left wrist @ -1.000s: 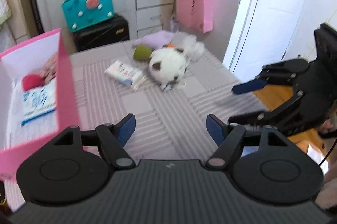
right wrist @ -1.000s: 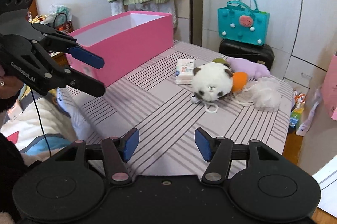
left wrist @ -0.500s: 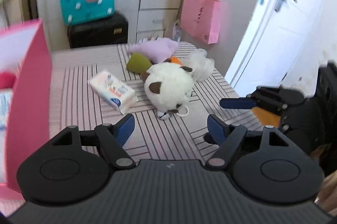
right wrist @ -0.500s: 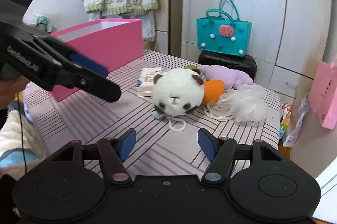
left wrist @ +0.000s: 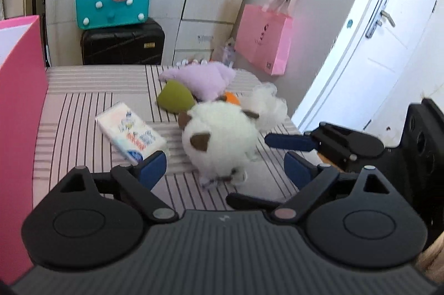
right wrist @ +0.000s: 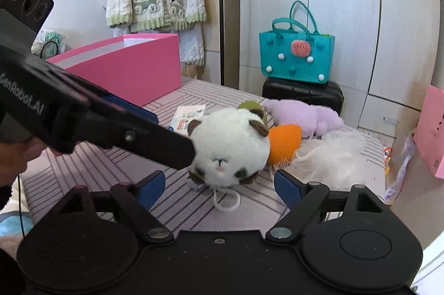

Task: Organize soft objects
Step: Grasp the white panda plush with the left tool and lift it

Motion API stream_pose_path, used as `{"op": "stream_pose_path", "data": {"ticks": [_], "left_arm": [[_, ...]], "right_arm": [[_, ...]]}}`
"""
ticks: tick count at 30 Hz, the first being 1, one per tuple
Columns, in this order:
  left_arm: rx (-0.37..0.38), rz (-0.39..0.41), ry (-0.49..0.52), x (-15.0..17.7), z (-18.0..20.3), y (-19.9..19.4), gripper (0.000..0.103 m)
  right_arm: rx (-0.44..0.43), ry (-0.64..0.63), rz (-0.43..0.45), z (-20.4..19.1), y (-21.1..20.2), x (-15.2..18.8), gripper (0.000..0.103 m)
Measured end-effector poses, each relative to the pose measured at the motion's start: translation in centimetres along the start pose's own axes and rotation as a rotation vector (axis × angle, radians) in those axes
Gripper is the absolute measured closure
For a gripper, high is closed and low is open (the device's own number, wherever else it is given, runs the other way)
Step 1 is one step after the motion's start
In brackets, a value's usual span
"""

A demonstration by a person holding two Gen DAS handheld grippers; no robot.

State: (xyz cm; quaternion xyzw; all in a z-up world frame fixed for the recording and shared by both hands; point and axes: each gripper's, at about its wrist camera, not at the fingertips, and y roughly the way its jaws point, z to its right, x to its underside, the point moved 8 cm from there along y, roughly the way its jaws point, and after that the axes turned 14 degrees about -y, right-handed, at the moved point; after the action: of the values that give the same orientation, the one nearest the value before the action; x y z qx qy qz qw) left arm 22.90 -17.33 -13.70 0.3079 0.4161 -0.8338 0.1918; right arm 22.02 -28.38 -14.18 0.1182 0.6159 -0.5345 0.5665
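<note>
The white plush toy [right wrist: 230, 148] lies on the striped table [right wrist: 133, 164], beside the tissue pack [left wrist: 130, 134] whose print is too blurred to read. The left gripper [left wrist: 224, 168], marked "GenRobot.AI", and the right gripper [right wrist: 219, 185] are both opening their jaws wide around the toy without pressing it.

White round plush [right wrist: 229, 148] – brown ears, face-forward – on striped tabletop [right wrist: 116, 164].

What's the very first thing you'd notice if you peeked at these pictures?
A fluffy white plush panda sits in the middle of the striped bed, with both grippers opening around it, not yet touching. Behind it lie an orange sponge and a purple plush. A big pink box stands on the bed's left side.
</note>
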Motion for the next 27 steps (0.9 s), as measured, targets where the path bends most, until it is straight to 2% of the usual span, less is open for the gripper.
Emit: {"op": "stream_pose_path", "data": {"ticks": [8, 12, 18, 20, 21, 22, 23, 27], "left_arm": [[0.026, 0.044, 0.007, -0.9, 0.7, 1.8, 0.009], [0.004, 0.047, 0.006, -1.1, 0.4, 2.7, 0.010], [-0.042, 0.058, 0.003, -1.0, -0.4, 3.4, 0.014], [-0.043, 0.044, -0.004, -0.8, -0.6, 3.8, 0.023], [-0.040, 0.036, -0.011, -0.6, -0.7, 3.9, 0.023], [-0.030, 0.031, -0.021, -0.5, -0.8, 4.0, 0.028], [-0.013, 0.025, -0.027, -0.4, -0.7, 4.1, 0.037], [-0.005, 0.031, -0.031, 0.1, -0.4, 4.0, 0.042]], "right_arm": [[0.029, -0.017, 0.037, 0.6, 0.9, -0.4, 0.014], [0.004, -0.003, 0.013, 0.4, 1.6, -0.2, 0.015], [0.041, 0.018, -0.003, 0.6, 2.3, -0.1, 0.018], [0.041, 0.026, 0.004, 0.6, 2.3, -0.2, 0.023], [0.039, 0.028, 0.006, 0.6, 2.3, -0.2, 0.028], [0.033, 0.029, 0.004, 0.5, 2.4, -0.2, 0.033], [0.029, 0.031, -0.002, 0.4, 2.5, -0.2, 0.033], [0.046, 0.038, -0.007, 0.2, 2.4, -0.2, 0.038]]}}
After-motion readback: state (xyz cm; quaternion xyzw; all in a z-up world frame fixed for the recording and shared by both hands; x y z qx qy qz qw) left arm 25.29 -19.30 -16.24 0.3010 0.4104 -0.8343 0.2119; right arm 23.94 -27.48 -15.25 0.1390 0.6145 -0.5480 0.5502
